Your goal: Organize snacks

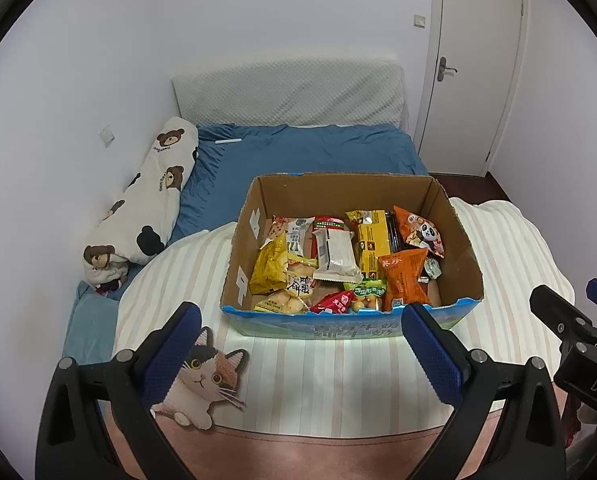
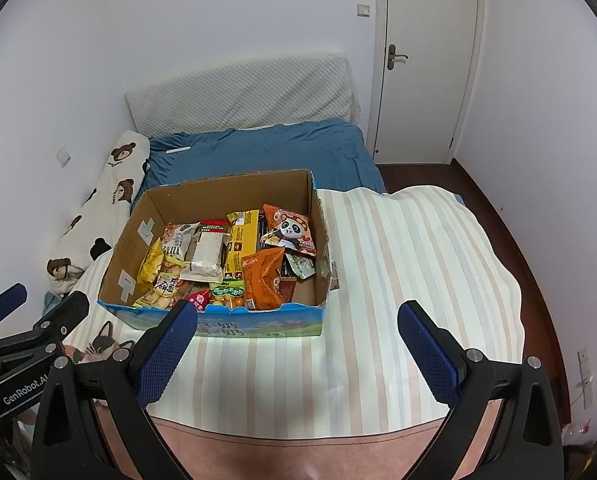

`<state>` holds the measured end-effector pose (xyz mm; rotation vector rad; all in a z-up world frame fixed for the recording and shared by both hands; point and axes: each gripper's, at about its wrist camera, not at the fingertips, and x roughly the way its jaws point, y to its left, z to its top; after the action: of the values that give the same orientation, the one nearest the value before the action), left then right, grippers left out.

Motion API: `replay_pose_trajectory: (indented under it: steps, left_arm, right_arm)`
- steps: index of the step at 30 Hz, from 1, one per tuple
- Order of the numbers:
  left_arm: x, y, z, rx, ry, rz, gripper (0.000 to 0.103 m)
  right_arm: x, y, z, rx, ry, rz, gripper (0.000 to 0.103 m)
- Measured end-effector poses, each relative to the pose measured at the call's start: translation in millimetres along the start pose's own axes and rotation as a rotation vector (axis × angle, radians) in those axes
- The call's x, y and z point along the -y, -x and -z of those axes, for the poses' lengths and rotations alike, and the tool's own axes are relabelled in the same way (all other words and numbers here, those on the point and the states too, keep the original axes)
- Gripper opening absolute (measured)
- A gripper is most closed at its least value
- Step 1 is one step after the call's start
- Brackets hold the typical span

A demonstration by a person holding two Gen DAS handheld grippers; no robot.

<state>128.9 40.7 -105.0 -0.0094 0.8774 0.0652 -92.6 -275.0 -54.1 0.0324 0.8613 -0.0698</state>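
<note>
left gripper: hovering nearest the lens over the striped blanket, blue pads spread wide, gripping nothing.
right gripper: likewise hanging wide apart and carrying nothing, aiming at the box's near right corner.
cardboard box: sitting open-topped on the blanket, its blue printed front wall facing both grippers, near but not touching them.
snack packets: all lying inside the box in a loose overlapping heap; none is showing on the blanket outside it.
white wrapper: resting on top in the middle, tilted across its neighbours.
orange packet: leaning toward the right side, beside the panda packet at the far right.
yellow bag: slumping against the left wall.
how they are likely handling: light, soft, crinkly film pouches, probably slippery and giving under pressure; contents such as biscuits may be crushing easily.
where to be gripping: pinching a crimped end seal or flat edge, gently, rather than the puffed middle.
stage: packets heaped in the box is fitting either sorting still ahead or everything already gathered in.
</note>
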Motion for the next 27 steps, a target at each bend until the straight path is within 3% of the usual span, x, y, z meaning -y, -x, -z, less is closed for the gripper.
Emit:
replay_pose_trajectory:
  steps: [27]
  left_arm:
    - [5.2,4.6,-1.4,0.004,-0.016,0.010,0.103]
  right_arm:
    - [1.7,9.4,-3.1,0.009,-0.002,-0.004,0.102]
